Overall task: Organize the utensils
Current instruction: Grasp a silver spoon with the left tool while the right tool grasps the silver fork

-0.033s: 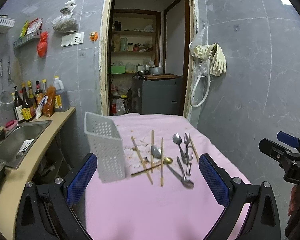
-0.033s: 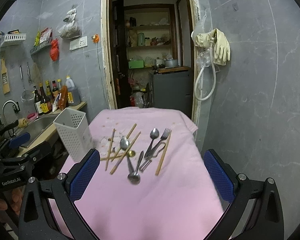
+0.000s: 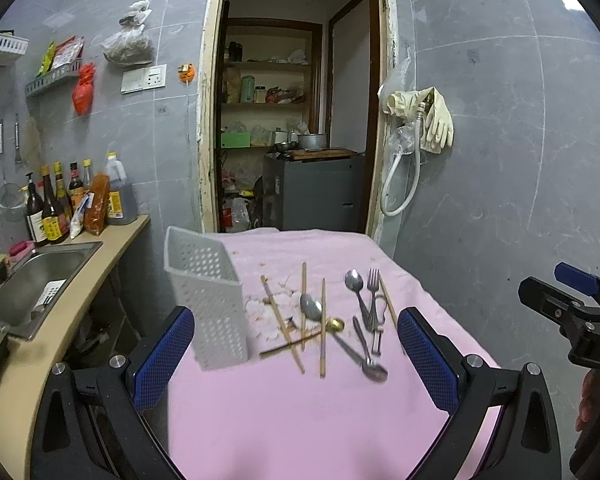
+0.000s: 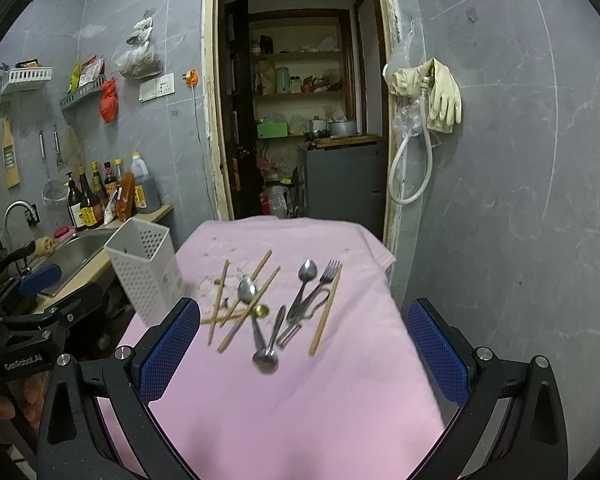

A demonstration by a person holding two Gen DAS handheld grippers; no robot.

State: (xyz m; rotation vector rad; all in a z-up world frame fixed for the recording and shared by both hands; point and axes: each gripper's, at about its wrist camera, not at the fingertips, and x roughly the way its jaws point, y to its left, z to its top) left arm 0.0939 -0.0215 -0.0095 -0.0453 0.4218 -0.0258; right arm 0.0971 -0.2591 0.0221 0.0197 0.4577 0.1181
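Note:
A white perforated utensil holder stands upright on the left of the pink cloth-covered table. To its right lie several wooden chopsticks, crossed and scattered, with metal spoons, a fork and a small gold spoon among them. My left gripper is open, short of the pile, with nothing between its blue pads. My right gripper is open too, and holds nothing.
A steel sink and counter with sauce bottles run along the left, close to the table. A grey tiled wall with hanging rubber gloves bounds the right. A doorway to a pantry lies behind the table.

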